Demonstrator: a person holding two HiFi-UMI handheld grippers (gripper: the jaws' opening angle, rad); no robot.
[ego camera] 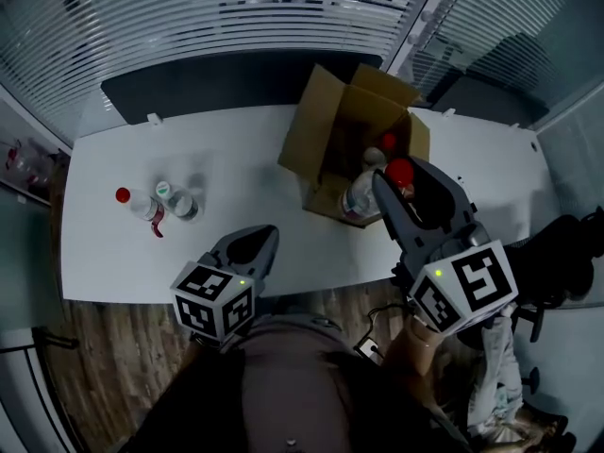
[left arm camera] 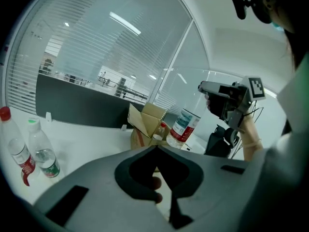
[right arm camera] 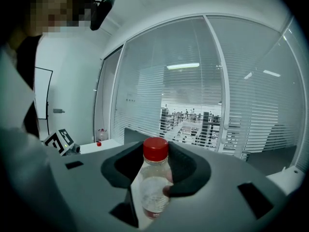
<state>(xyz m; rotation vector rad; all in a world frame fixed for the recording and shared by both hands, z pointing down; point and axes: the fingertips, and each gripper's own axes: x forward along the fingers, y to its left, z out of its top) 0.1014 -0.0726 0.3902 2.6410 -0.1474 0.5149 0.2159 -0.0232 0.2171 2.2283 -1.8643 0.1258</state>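
Your right gripper point(ego camera: 382, 189) clenches the red-capped bottle point(right arm camera: 154, 182), tilted at the box point(ego camera: 326, 140) rim; loosen early and it may topple outside. Your left gripper point(ego camera: 264, 239) is clenched, empty.

The right gripper point(right arm camera: 155, 170) and left gripper point(ego camera: 264, 239) are grey with black pads and black-and-white square markers, the gripped water bottle point(right arm camera: 153, 185) clear with a red cap, the table point(ego camera: 245, 159) white, the cardboard box point(ego camera: 316, 130) at one o'clock brown, and at nine o'clock stand a red-capped bottle point(ego camera: 140, 206) and a green-capped bottle point(ego camera: 179, 202).
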